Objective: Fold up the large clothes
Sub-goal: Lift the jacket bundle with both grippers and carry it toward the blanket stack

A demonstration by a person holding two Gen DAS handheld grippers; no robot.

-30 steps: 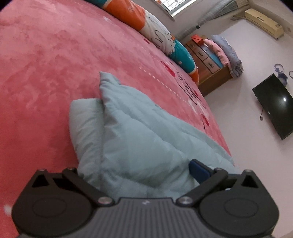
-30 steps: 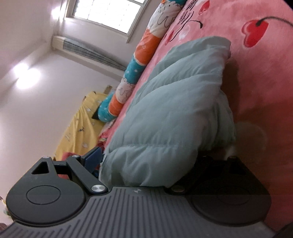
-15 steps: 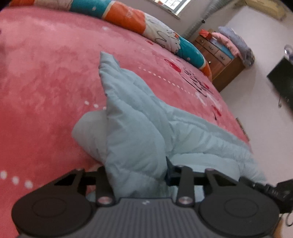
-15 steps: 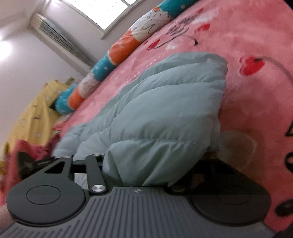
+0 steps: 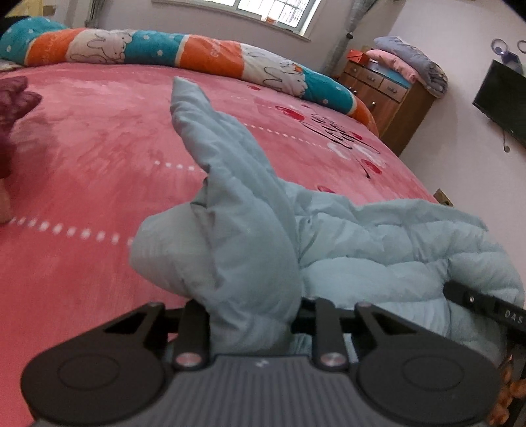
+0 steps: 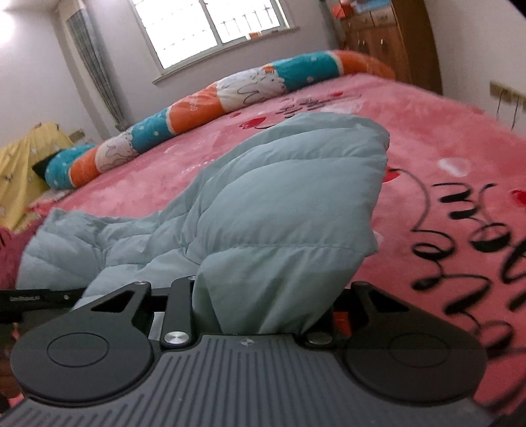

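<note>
The left gripper [image 5: 251, 323] is clamped on a thick fold of the pale blue puffer jacket [image 5: 250, 236], its 2 black fingers [image 5: 194, 331] pressing in from either side so the padded fabric bulges up between them. From that grip one part of the jacket stands up and tapers toward 11 o'clock in the left wrist view, ending in a narrow tip over the pink bedspread [image 5: 98, 157], while the rest of the garment spreads toward 3 o'clock and lies quilted and rumpled on the bed. The right gripper [image 6: 259, 315] is likewise closed on a fold of the same jacket [image 6: 282, 210]; in its own view the cloth fills the gap between the fingers and rises in a broad rounded hump toward 1 o'clock. A lower, flatter part of the jacket trails off toward 9 o'clock, where the edge of the other gripper's black bar shows at the frame's left side. The bedspread carries black script and red hearts at 3 o'clock in the right wrist view. A long bolster pillow [image 5: 184, 56] in orange, teal and white stripes lies along the far edge of the bed at 12 o'clock, below a window [image 6: 210, 26]. A wooden dresser [image 5: 388, 95] with folded blankets on top stands at 2 o'clock in the left wrist view.
</note>
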